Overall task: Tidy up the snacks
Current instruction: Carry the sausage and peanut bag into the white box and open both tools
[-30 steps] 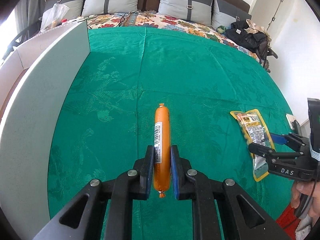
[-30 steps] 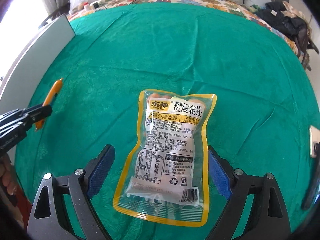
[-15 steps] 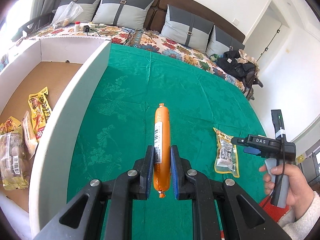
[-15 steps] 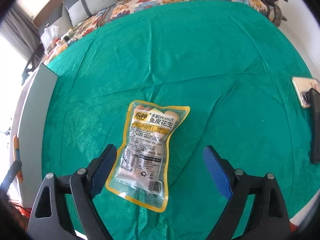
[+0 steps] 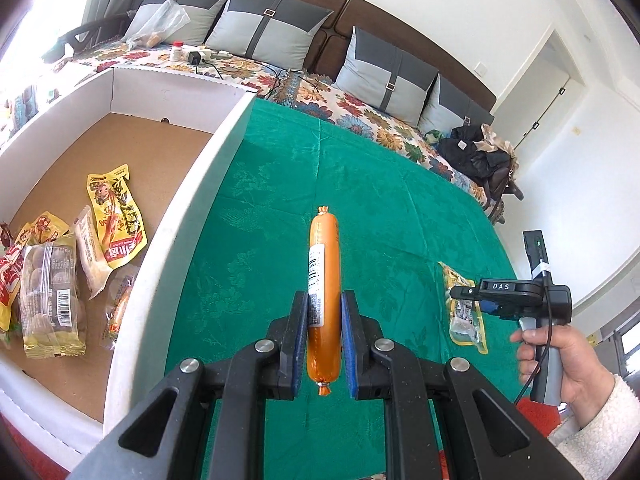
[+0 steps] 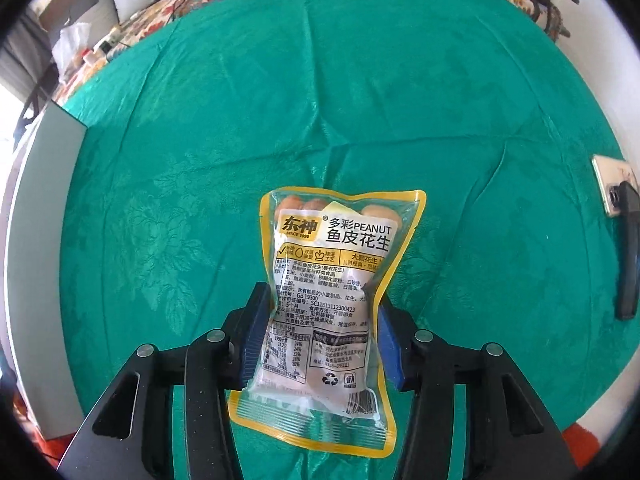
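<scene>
My left gripper (image 5: 324,312) is shut on an orange sausage stick (image 5: 324,280) and holds it above the green cloth, just right of the white box (image 5: 188,216). The box holds several snack packs (image 5: 116,216). My right gripper (image 6: 320,320) is shut on a yellow-edged peanut pack (image 6: 332,272), pinching its sides so it buckles. In the left wrist view the right gripper (image 5: 476,300) and the peanut pack (image 5: 464,308) show at the far right, over the cloth.
The green cloth (image 6: 320,100) covers the table. A phone (image 6: 612,188) and a dark object (image 6: 628,256) lie at its right edge. The box wall (image 6: 44,184) stands at the left. A sofa with cushions (image 5: 272,36) is behind.
My left gripper has risen with the sausage, bringing the box interior into view. My right gripper has closed from wide open onto the peanut pack.
</scene>
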`<action>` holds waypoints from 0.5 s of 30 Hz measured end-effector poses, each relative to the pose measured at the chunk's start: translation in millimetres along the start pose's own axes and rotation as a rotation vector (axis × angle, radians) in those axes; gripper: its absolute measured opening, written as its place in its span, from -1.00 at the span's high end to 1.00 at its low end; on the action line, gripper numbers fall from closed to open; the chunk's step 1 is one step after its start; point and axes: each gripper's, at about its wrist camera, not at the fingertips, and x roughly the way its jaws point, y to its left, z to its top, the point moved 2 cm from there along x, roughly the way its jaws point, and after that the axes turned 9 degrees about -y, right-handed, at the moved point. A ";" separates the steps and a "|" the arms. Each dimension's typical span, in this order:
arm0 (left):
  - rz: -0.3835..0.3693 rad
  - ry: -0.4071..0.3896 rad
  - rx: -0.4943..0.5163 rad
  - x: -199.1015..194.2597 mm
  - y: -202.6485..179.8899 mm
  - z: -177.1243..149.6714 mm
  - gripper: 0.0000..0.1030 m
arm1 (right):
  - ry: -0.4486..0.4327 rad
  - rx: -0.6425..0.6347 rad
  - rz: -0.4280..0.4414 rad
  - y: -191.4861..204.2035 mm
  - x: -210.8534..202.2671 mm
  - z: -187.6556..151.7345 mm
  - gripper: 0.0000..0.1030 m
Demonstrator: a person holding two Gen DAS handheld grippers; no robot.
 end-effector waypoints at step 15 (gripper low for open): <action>0.329 -0.106 -0.054 -84.7 156.8 82.8 0.70 | -0.041 -0.418 0.673 343.5 -109.4 -66.8 -0.05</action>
